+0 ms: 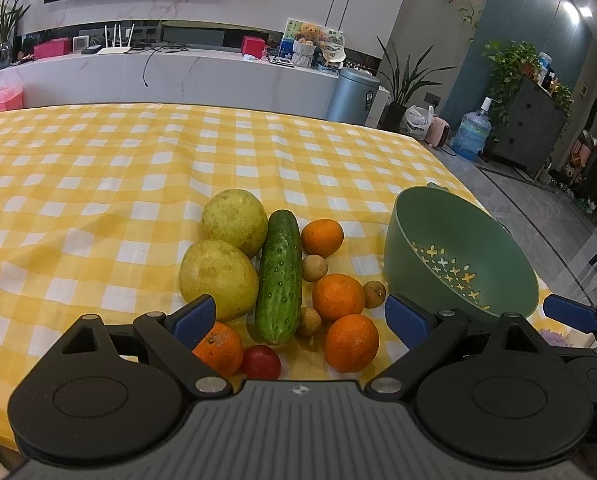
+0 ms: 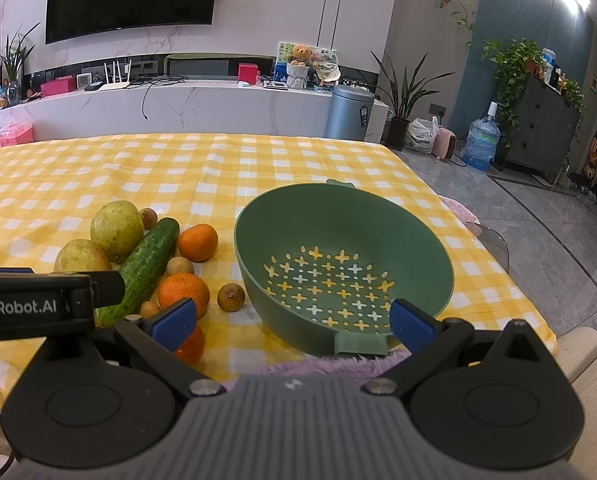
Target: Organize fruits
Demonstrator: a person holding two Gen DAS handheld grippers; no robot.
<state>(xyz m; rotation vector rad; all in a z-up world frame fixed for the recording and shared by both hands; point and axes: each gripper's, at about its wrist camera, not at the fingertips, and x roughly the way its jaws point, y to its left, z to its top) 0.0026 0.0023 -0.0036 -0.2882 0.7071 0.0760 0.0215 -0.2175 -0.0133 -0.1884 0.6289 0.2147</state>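
Fruit lies in a cluster on the yellow checked tablecloth [image 1: 98, 184]: two yellow-green pomelos [image 1: 234, 222], a cucumber [image 1: 279, 276], several oranges [image 1: 337, 297], small brown longans [image 1: 313, 267] and a red tomato [image 1: 261, 362]. An empty green perforated bowl [image 2: 340, 264] stands to the right of the cluster. My left gripper [image 1: 300, 318] hovers open over the near end of the cluster, holding nothing. My right gripper [image 2: 292, 320] is open above the bowl's near rim, holding nothing. The left gripper's body [image 2: 34, 304] hides part of a pomelo in the right wrist view.
The table's right edge [image 2: 498, 248] drops to a grey tiled floor. A purple fluffy cloth [image 2: 322, 366] lies at the near edge under the bowl. A white marble counter [image 1: 178, 76] with clutter runs behind the table.
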